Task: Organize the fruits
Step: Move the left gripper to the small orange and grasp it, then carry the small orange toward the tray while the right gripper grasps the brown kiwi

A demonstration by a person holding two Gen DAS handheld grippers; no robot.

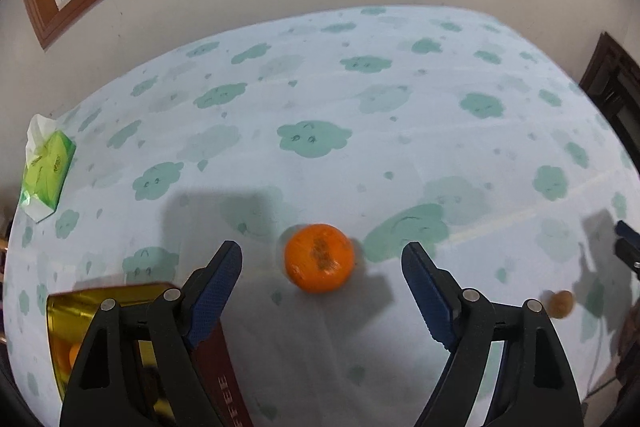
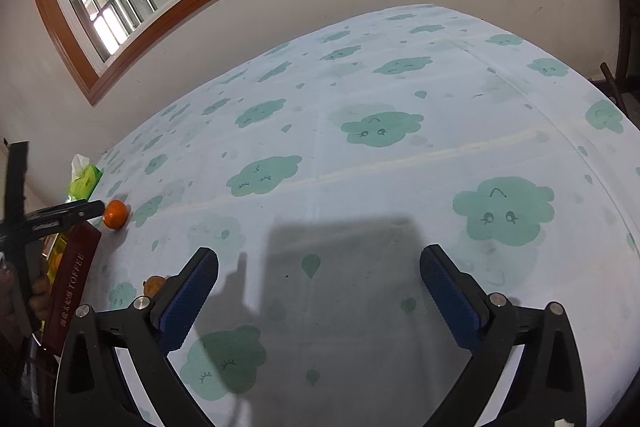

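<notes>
Left tongs (image 1: pixel 322 259) gape wide over the desk (image 1: pixel 400 131), an orange (image 1: pixel 319 258) lying loose between their tips; right tongs (image 2: pixel 319 267) spread fully, empty.

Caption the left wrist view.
Open left hand-held gripper approaching an orange on the cloud-print tablecloth, beside a toffee box.

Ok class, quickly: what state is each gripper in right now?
Left gripper: open, empty; the orange sits on the tablecloth between its fingers, ungripped.
Right gripper: open, empty.
</notes>
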